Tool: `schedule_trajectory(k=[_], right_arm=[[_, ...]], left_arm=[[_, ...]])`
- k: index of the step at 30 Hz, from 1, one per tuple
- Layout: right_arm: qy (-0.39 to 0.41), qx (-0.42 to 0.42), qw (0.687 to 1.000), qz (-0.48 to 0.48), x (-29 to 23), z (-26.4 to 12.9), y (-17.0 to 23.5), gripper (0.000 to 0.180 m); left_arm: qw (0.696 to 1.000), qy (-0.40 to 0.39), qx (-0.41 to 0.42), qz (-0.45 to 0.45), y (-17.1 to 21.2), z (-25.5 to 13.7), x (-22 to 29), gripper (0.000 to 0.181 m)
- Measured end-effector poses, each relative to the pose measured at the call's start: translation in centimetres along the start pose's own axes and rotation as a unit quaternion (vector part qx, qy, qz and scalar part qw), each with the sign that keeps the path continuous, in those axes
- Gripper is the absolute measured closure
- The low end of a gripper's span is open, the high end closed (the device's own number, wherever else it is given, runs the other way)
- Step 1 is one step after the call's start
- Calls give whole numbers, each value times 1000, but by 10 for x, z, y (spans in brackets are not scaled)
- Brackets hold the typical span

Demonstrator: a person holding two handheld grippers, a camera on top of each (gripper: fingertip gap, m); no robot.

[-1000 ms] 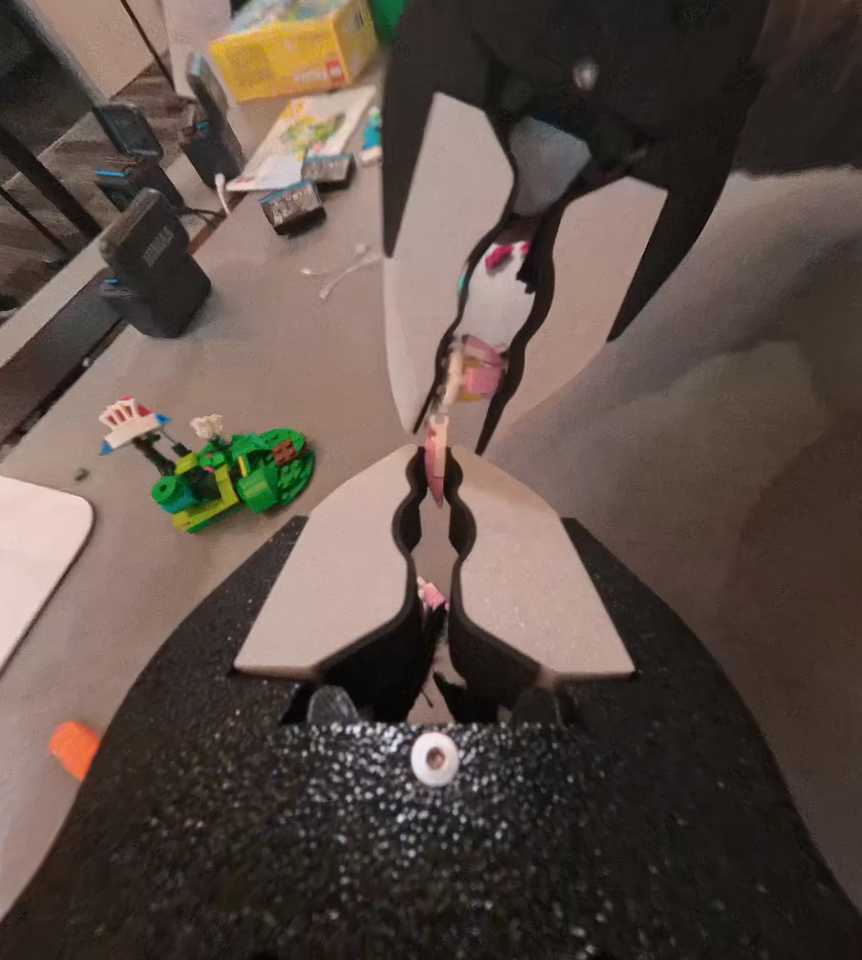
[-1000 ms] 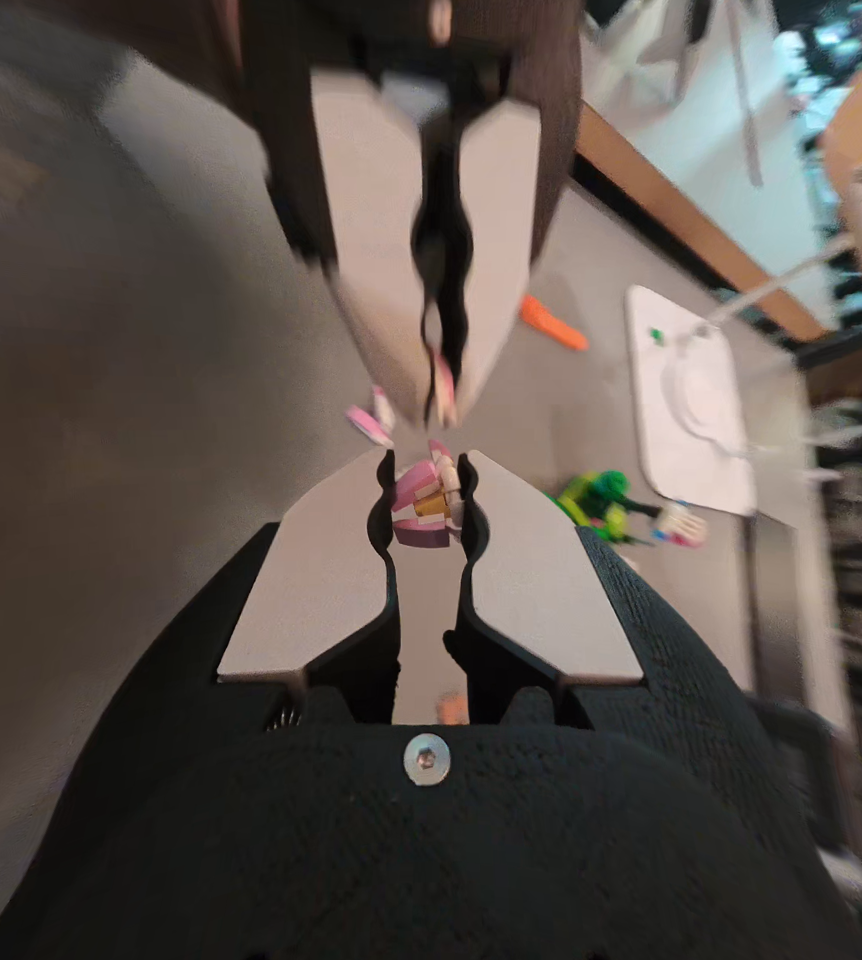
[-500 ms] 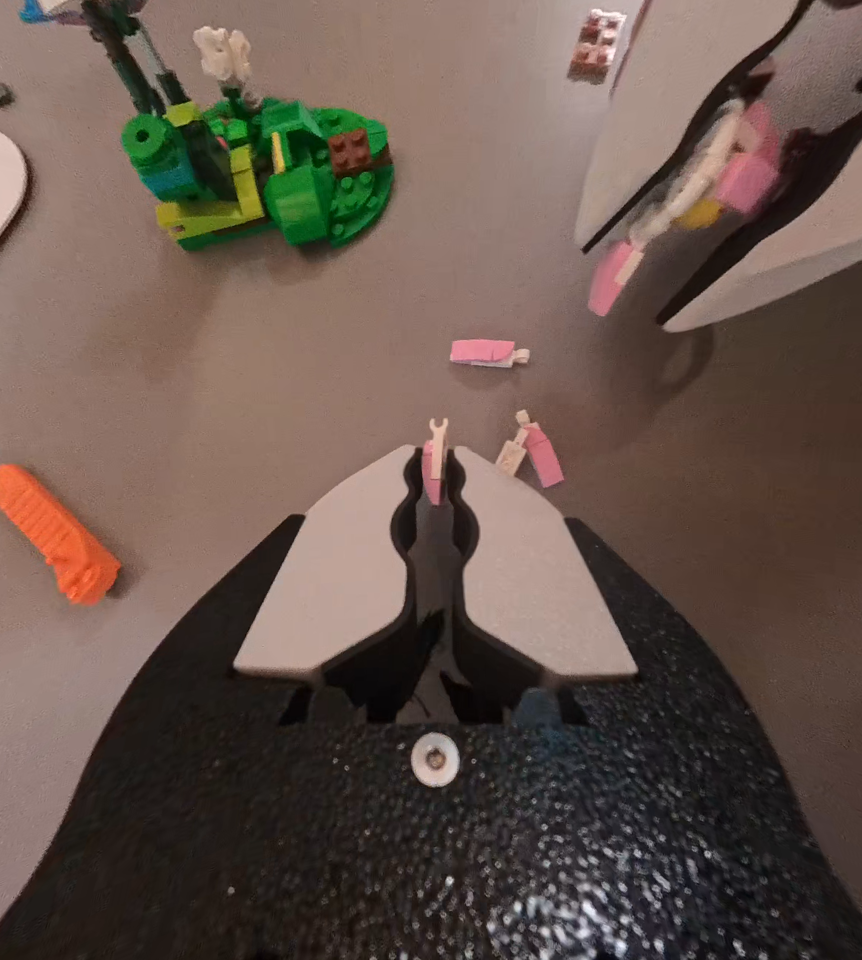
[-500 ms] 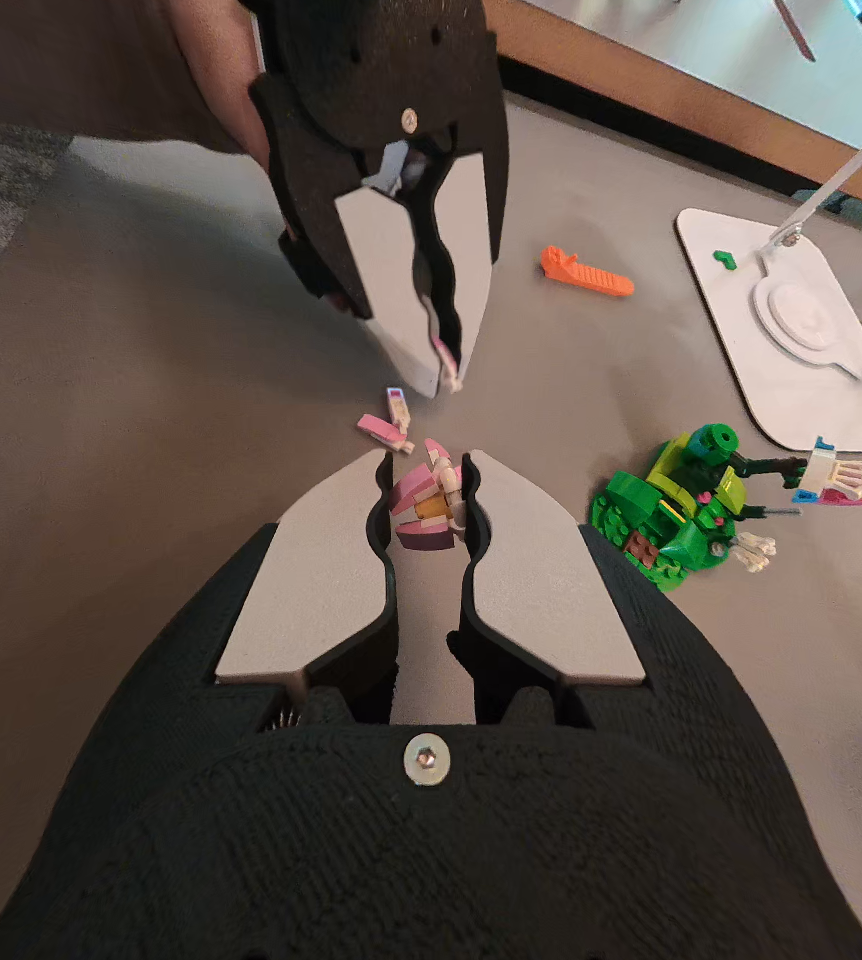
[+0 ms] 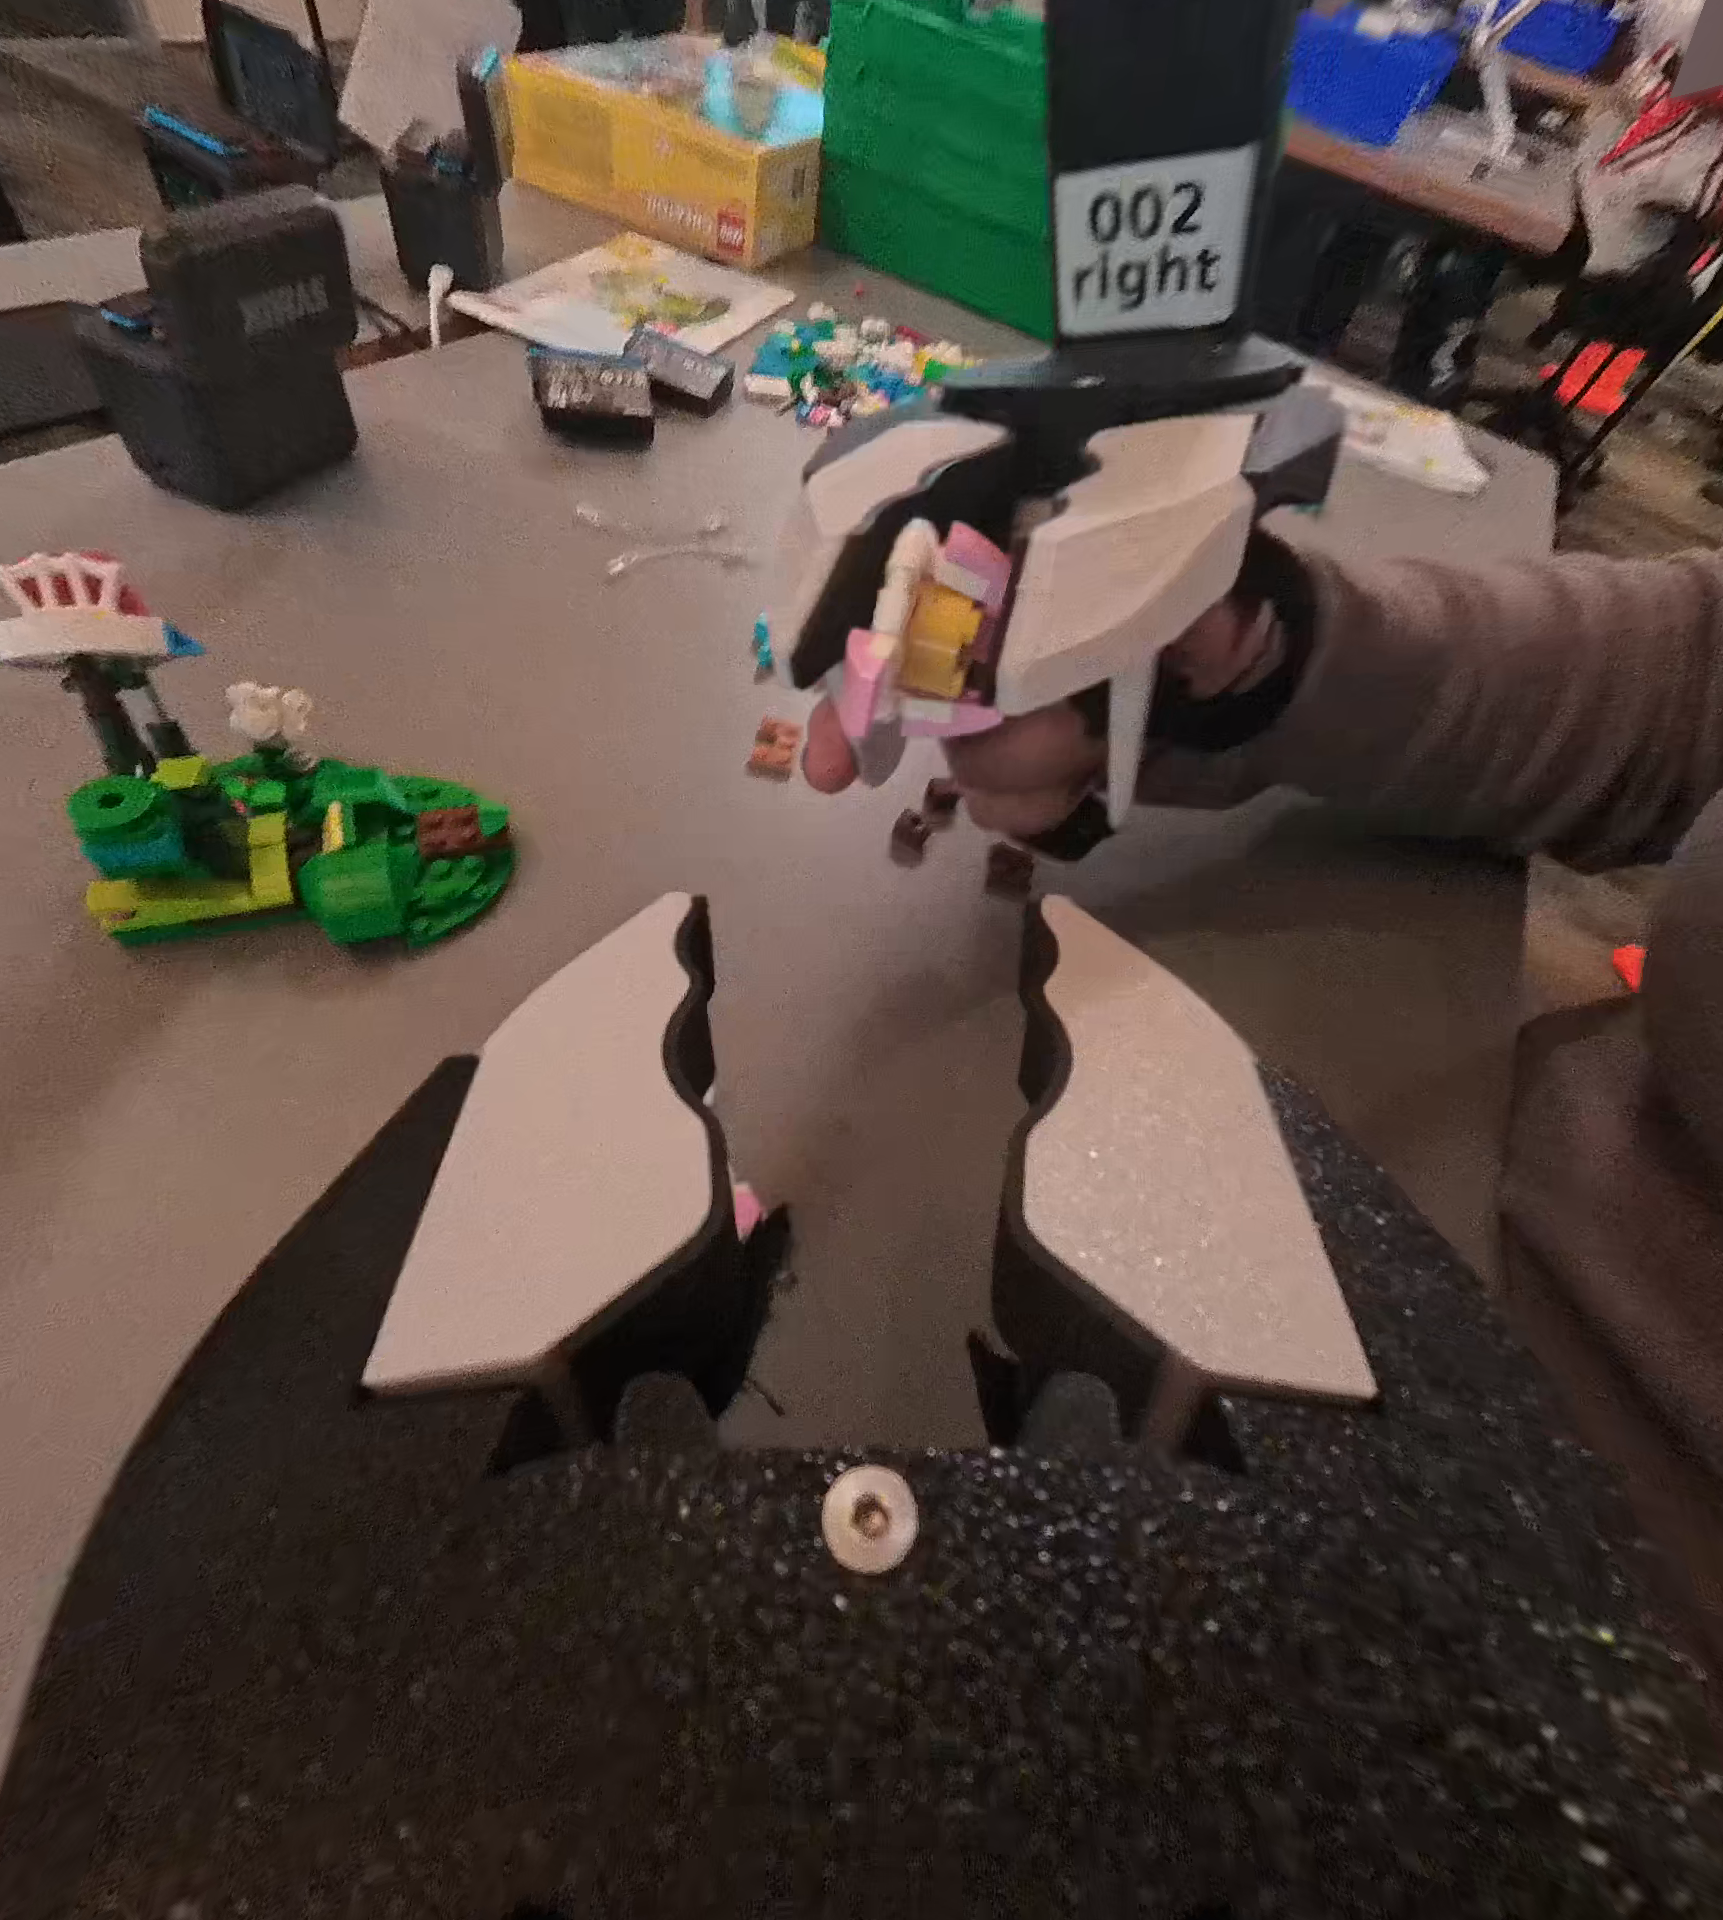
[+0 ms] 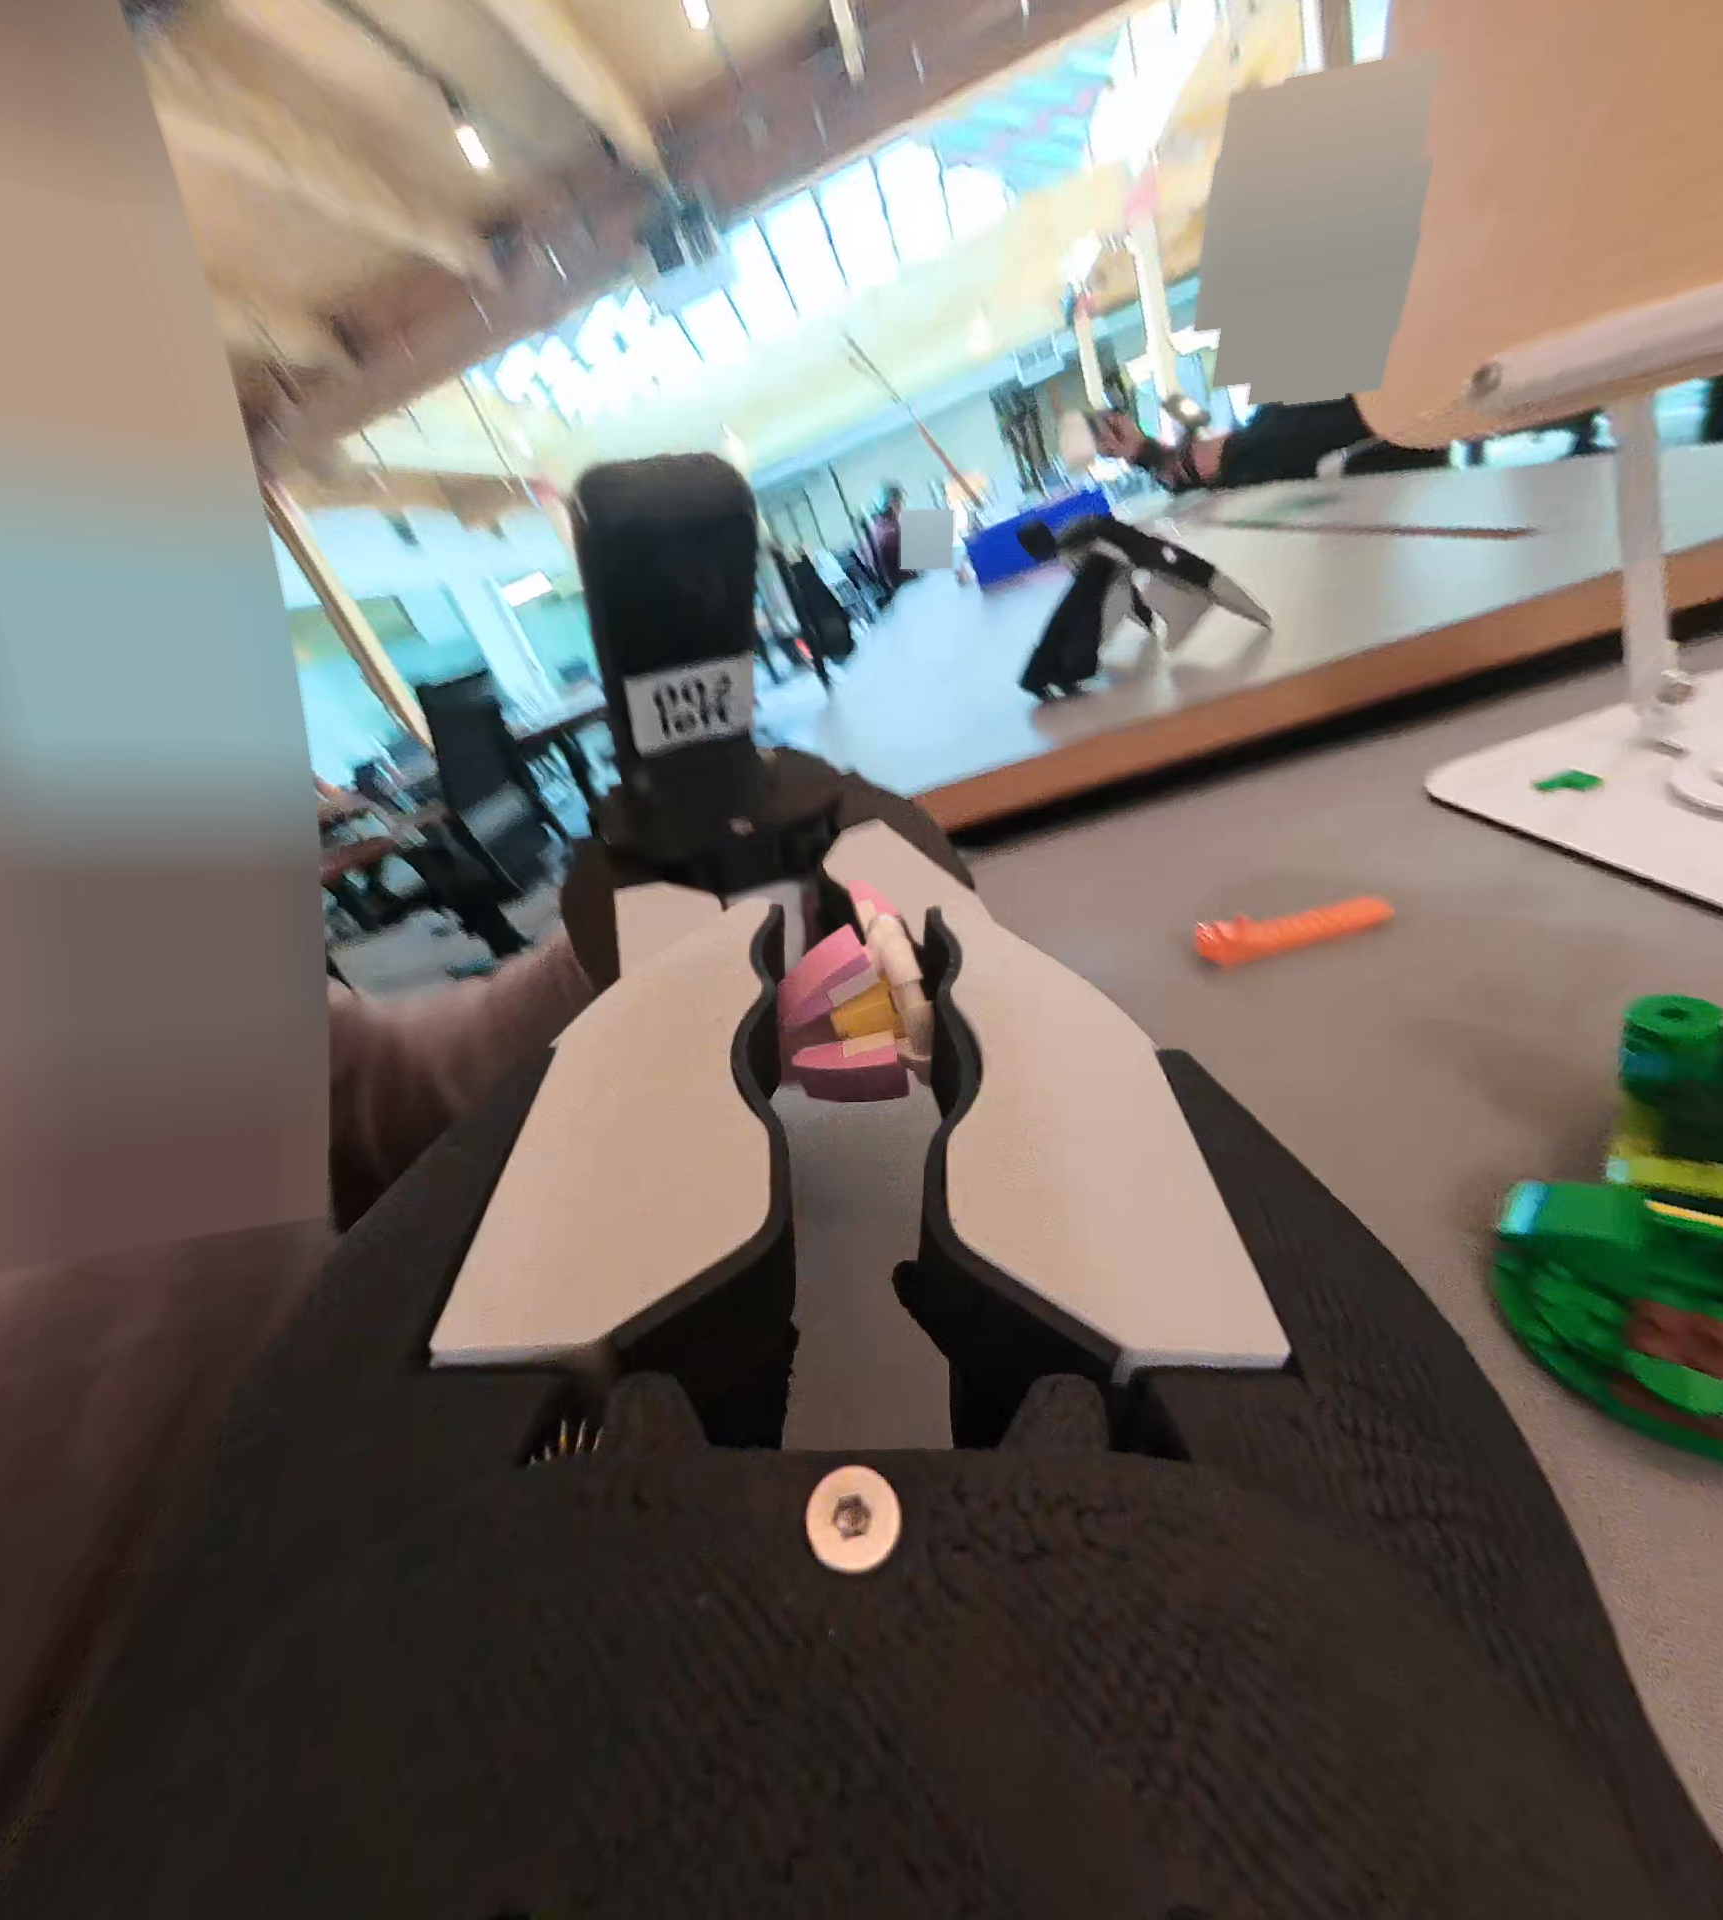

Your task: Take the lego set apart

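Flower (image 6: 852, 1023) between right claw (image 6: 844, 935) tips

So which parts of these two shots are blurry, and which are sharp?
Left wrist view: the pink flower piece in the right hand-held gripper is smeared, the background soft, the green lego base fairly sharp. Right wrist view: the green lego base and hall are blurred; the pink flower piece is clearer.
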State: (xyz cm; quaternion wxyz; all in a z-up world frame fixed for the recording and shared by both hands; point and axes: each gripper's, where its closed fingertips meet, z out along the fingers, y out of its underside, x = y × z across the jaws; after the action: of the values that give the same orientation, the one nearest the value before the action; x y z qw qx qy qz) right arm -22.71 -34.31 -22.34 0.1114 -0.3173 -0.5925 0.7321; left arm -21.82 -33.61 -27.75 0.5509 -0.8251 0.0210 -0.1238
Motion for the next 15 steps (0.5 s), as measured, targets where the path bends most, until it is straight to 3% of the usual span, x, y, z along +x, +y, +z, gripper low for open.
schedule_trajectory(k=[1, 6, 9, 11, 15], right_arm=[[-16, 20, 999, 18, -3, 0, -5, 156], [-37, 17, 999, 25, -7, -2, -4, 156], [-22, -30, 999, -7, -6, -6, 5, 156], [-17, -79, 996, -37, -8, -7, 15, 156], [-14, -146, 986, -84, -13, -4, 27, 156]], left_arm=[[1000, 9, 19, -7, -6, 3, 4, 124], [998, -1, 64, 3, -20, 0, 3, 128], [995, -14, 95, 37, -28, -14, 0, 144], [994, -30, 78, 76, -27, -15, 0, 157], [989, -41, 28, 139, -19, -3, 8, 164]])
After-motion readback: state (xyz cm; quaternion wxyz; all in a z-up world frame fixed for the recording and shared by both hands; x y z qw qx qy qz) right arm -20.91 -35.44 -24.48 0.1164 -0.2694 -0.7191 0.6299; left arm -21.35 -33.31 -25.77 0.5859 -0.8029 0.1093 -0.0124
